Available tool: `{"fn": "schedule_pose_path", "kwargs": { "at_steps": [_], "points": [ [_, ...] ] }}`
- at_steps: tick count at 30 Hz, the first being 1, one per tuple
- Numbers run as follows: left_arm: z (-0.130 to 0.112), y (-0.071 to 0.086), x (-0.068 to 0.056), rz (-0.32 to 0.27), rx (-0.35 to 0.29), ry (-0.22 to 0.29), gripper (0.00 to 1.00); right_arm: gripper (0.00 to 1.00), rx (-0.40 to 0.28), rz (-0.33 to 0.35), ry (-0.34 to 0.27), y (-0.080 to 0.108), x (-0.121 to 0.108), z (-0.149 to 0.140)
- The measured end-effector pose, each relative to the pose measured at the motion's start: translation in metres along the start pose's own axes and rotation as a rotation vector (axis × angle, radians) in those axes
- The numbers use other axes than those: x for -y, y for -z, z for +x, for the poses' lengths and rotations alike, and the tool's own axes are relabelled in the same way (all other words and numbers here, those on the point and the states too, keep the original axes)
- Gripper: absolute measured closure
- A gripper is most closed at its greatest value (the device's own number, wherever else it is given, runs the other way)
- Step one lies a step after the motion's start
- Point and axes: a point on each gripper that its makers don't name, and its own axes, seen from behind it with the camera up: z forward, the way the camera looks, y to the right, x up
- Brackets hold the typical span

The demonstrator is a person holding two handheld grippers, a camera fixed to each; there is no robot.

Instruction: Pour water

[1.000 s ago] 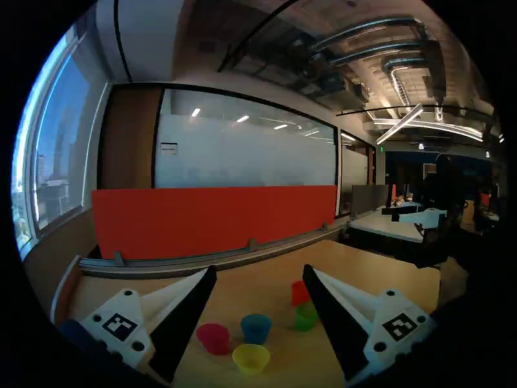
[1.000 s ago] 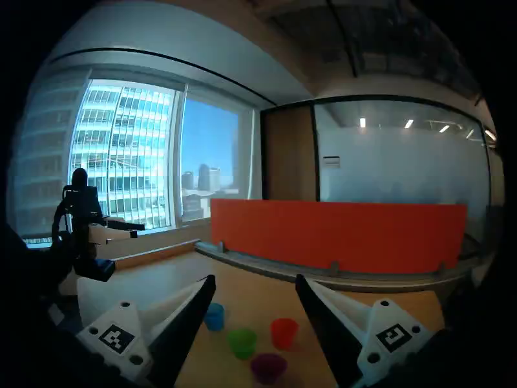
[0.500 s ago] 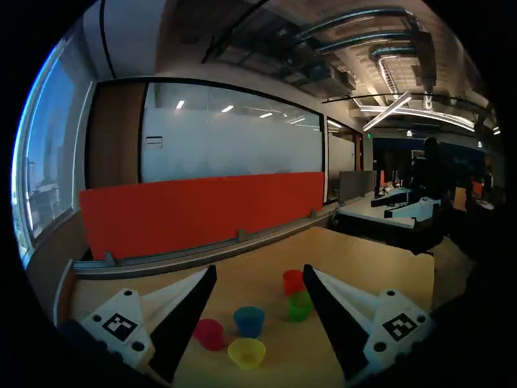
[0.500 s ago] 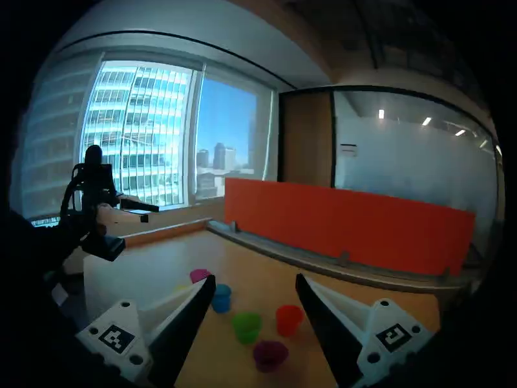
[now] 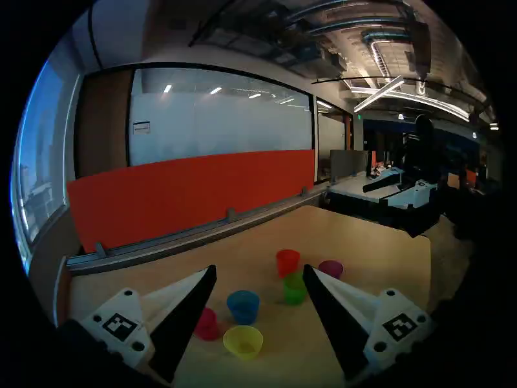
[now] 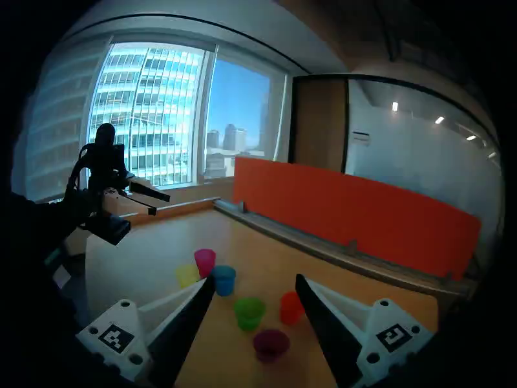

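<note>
Both wide, nothing between the fingers: left claw [image 5: 258, 268], right claw [image 6: 254, 278], each above the tabletop [image 5: 362, 252]. Six cups stand upright in a loose cluster ahead of them. The red cup [image 5: 287, 262] is just behind the green cup [image 5: 295, 288], with the purple cup [image 5: 331, 268] beside them. The blue cup [image 5: 243, 306], yellow cup [image 5: 243, 341] and pink cup [image 5: 207, 323] sit near together. Cup contents: cannot tell. An orange partition [image 5: 194, 187] runs along the far edge.

An open-plan office: a long wooden surface [image 5: 368, 242] backed by an orange divider panel [image 5: 194, 187], a frosted glass wall [image 5: 220, 123] behind, exposed ceiling ducts [image 5: 381, 45] upper right, and tall windows [image 6: 148, 116] facing city towers.
</note>
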Motion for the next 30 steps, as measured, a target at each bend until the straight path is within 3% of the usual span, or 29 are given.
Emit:
{"fn": "schedule_pose_path", "kwargs": {
  "at_steps": [6,14,30],
  "points": [
    [-0.013,-0.008,-0.002,-0.018,0.023,-0.014,0.00,0.04,0.018,0.018,-0.008,-0.009,-0.001,-0.007],
    [-0.034,-0.023,0.004,-0.019,0.066,-0.028,0.00,0.04,0.059,0.033,0.002,-0.027,-0.003,-0.028],
    [-0.085,-0.063,0.013,-0.046,0.158,-0.037,0.00,0.04,0.140,0.062,0.001,-0.069,-0.011,-0.071]
  ]
}}
